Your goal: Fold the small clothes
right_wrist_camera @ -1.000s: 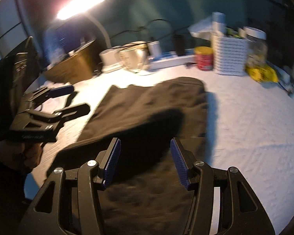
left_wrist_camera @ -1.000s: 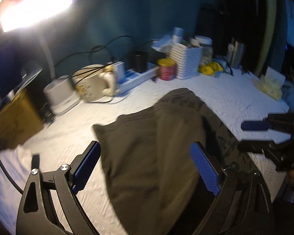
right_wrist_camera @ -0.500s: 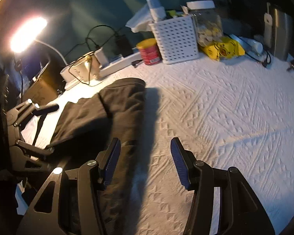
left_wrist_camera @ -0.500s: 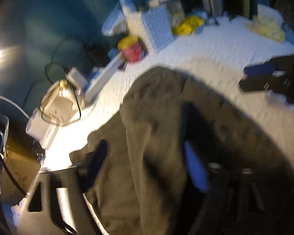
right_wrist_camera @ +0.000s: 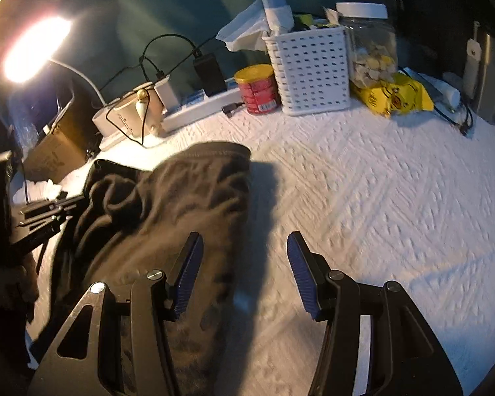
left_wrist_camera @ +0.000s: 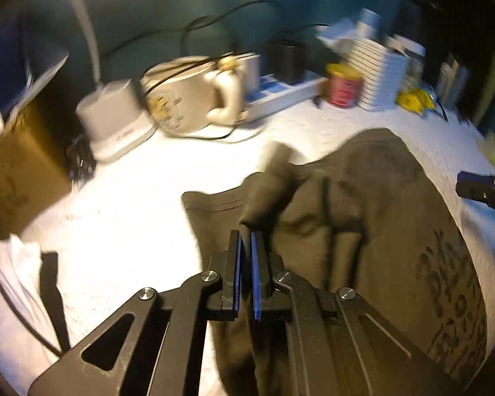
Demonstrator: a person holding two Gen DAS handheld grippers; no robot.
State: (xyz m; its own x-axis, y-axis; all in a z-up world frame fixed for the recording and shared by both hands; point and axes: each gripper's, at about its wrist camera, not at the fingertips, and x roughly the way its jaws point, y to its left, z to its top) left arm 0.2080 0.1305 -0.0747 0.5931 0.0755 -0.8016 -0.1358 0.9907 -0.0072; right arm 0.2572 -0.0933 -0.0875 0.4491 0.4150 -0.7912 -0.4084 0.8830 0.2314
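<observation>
A dark olive garment [left_wrist_camera: 363,217] lies bunched on the white quilted cloth [left_wrist_camera: 122,217]; it also shows in the right wrist view [right_wrist_camera: 181,198]. My left gripper [left_wrist_camera: 245,237] is shut on a fold of the garment's left edge and lifts it slightly. My right gripper [right_wrist_camera: 244,247] is open and empty, hovering over the garment's right edge and the white cloth [right_wrist_camera: 379,198]. The left gripper shows at the left of the right wrist view [right_wrist_camera: 43,211]. A tip of the right gripper shows at the right edge of the left wrist view [left_wrist_camera: 478,189].
Along the back stand a cream kettle [left_wrist_camera: 188,99], a white lamp base [left_wrist_camera: 115,122], a power strip [right_wrist_camera: 201,109], a red can [right_wrist_camera: 257,89], a white basket [right_wrist_camera: 310,69], a jar [right_wrist_camera: 369,43] and a yellow bag [right_wrist_camera: 392,95]. A cardboard box [left_wrist_camera: 16,171] is at left.
My left gripper has closed on the garment's edge; it was open one second ago. My right gripper has swung right, from over the garment's middle to its right edge, still open.
</observation>
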